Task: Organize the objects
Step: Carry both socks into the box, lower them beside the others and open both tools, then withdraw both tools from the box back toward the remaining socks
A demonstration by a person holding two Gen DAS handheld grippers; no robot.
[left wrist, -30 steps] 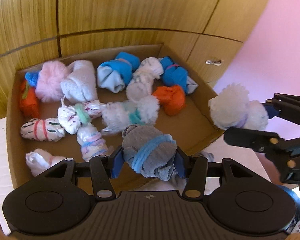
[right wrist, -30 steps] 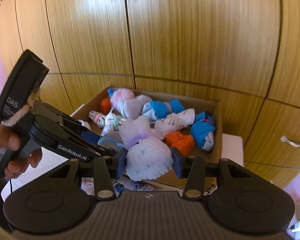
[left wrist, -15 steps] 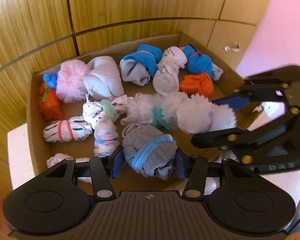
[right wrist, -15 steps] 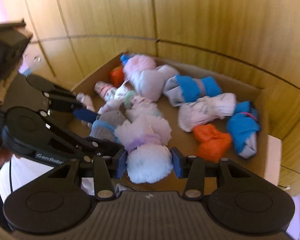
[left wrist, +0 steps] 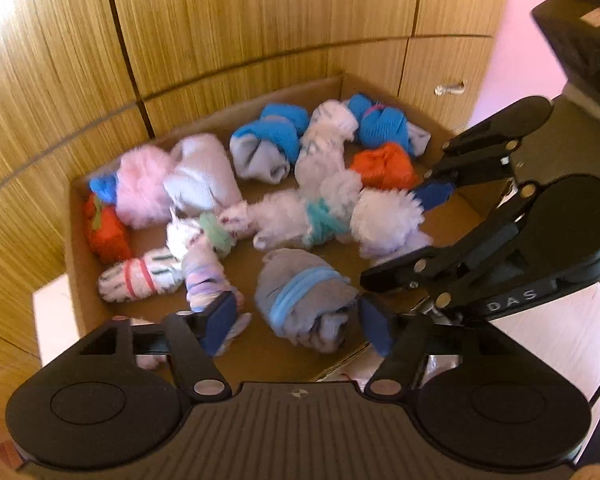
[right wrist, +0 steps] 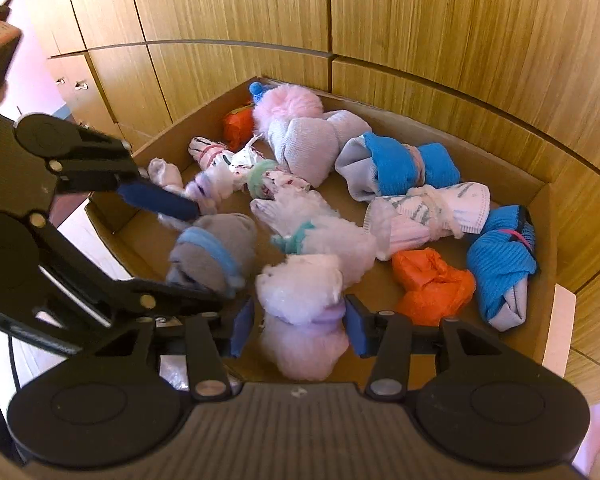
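A cardboard box [left wrist: 76, 280] [right wrist: 548, 216] holds several rolled sock bundles. My left gripper [left wrist: 298, 326] is open, its pads spread wide of a grey bundle with a blue band [left wrist: 304, 296] [right wrist: 212, 256] that rests in the box's near part. My right gripper [right wrist: 296, 330] is over the box's near edge, its pads standing slightly apart from a fluffy white bundle with a purple band [right wrist: 304, 300] [left wrist: 388, 220]. It reads as open. The right gripper also shows in the left wrist view [left wrist: 404, 236].
Other bundles fill the box: pink fluffy [left wrist: 140, 188], orange [right wrist: 432, 280], blue [right wrist: 504, 256], white striped [left wrist: 140, 276]. Wooden cabinet doors [left wrist: 260, 20] stand right behind the box. A pale tabletop [left wrist: 540, 340] lies around it.
Both grippers moved over the box and lowered. The left jaws opened and the grey bundle dropped free into the box. The right jaws widened around the fluffy white bundle.
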